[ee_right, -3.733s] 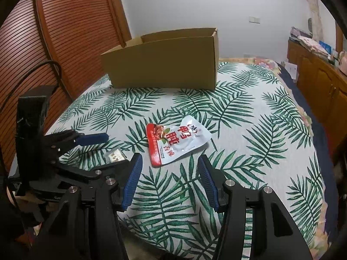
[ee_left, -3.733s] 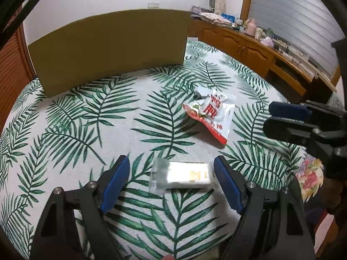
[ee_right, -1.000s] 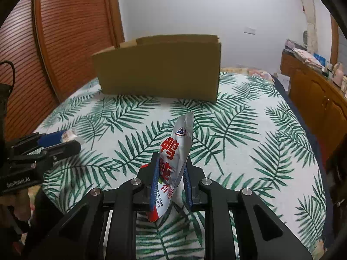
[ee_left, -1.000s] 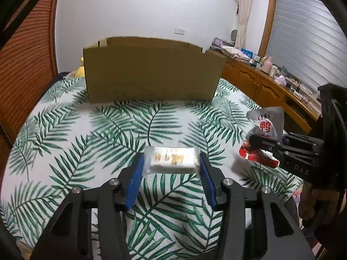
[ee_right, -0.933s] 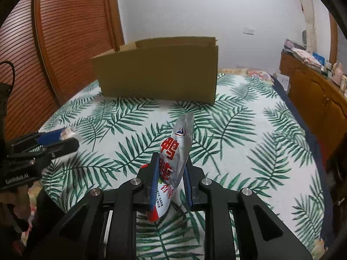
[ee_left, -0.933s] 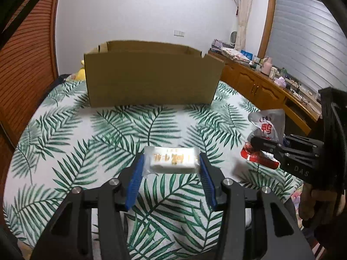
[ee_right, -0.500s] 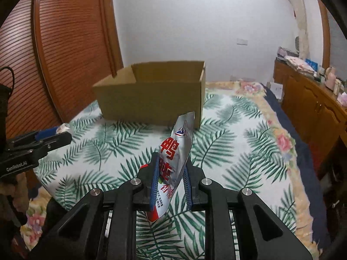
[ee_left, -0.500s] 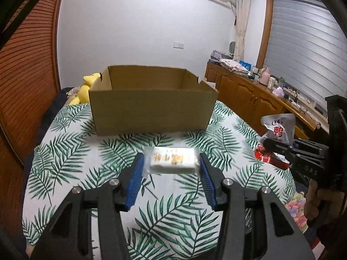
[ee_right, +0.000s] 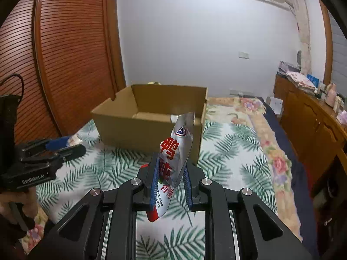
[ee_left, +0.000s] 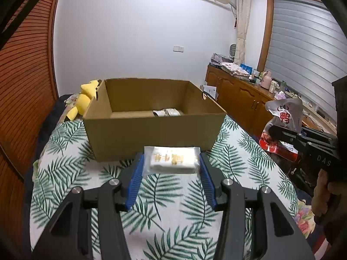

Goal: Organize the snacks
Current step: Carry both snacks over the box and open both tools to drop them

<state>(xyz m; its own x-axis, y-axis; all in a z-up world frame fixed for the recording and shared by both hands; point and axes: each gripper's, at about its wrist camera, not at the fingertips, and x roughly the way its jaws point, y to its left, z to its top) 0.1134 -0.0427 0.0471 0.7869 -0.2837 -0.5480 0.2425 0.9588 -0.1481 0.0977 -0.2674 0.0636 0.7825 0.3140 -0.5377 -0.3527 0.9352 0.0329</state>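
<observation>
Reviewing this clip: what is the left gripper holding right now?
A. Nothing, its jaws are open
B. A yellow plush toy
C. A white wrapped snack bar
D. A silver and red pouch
C: the left gripper is clamped on the white wrapped snack bar, raised in front of the cardboard box.

A home bedroom: leaf-print bed point(ee_left: 65, 173), wooden wardrobe point(ee_right: 71, 54), cluttered dresser point(ee_left: 238, 93).

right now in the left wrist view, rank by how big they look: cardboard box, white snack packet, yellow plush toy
1. cardboard box, clearly largest.
2. white snack packet, held in the left gripper.
3. yellow plush toy, partly hidden behind the box.
The packet is much nearer the camera, so this order says nothing sure about true size.
</observation>
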